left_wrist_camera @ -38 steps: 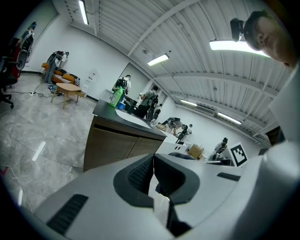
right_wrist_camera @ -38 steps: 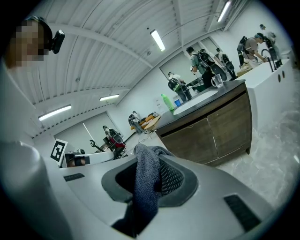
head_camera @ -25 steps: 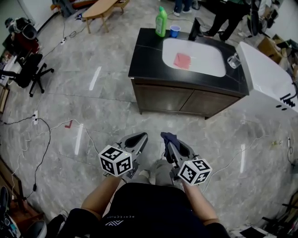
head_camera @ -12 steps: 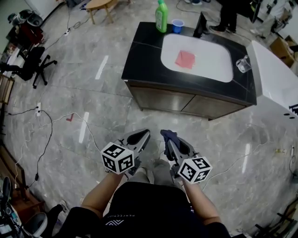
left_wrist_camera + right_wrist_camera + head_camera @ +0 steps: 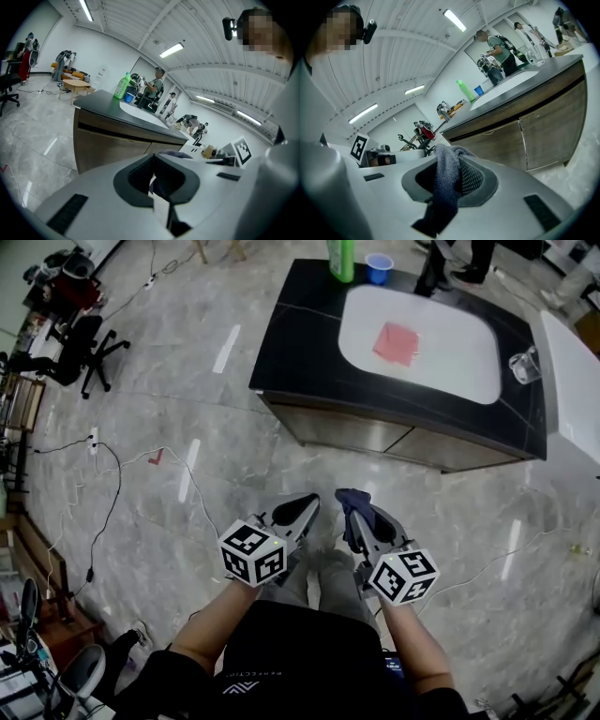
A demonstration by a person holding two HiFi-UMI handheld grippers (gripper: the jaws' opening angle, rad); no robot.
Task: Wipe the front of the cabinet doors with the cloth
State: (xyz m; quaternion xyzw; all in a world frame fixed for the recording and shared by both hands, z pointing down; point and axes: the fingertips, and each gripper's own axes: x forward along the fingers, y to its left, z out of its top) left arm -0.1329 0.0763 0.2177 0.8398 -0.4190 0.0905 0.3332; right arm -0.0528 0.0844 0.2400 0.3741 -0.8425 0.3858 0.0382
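A dark cloth (image 5: pixel 445 187) is held tight in the right gripper (image 5: pixel 452 157), as is seen best in its own view. The left gripper (image 5: pixel 153 158) is closed on nothing. The cabinet doors (image 5: pixel 529 136) are well apart from both. Only in the head view is a pink rag (image 5: pixel 397 343) seen in the sink (image 5: pixel 455 376).

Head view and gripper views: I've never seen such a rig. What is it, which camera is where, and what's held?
A person holds a two-jaw tool in each hand; the marker cubes are part of the tools. The head view looks down from the person's head; the other two pictures come from cameras riding on each tool. The right tool is shut on a dark blue cloth. The left tool is shut, holding nothing. Ahead, apart from both, stands the cabinet. On its dark top are a green bottle and a blue cup; a pink square lies in the white basin.
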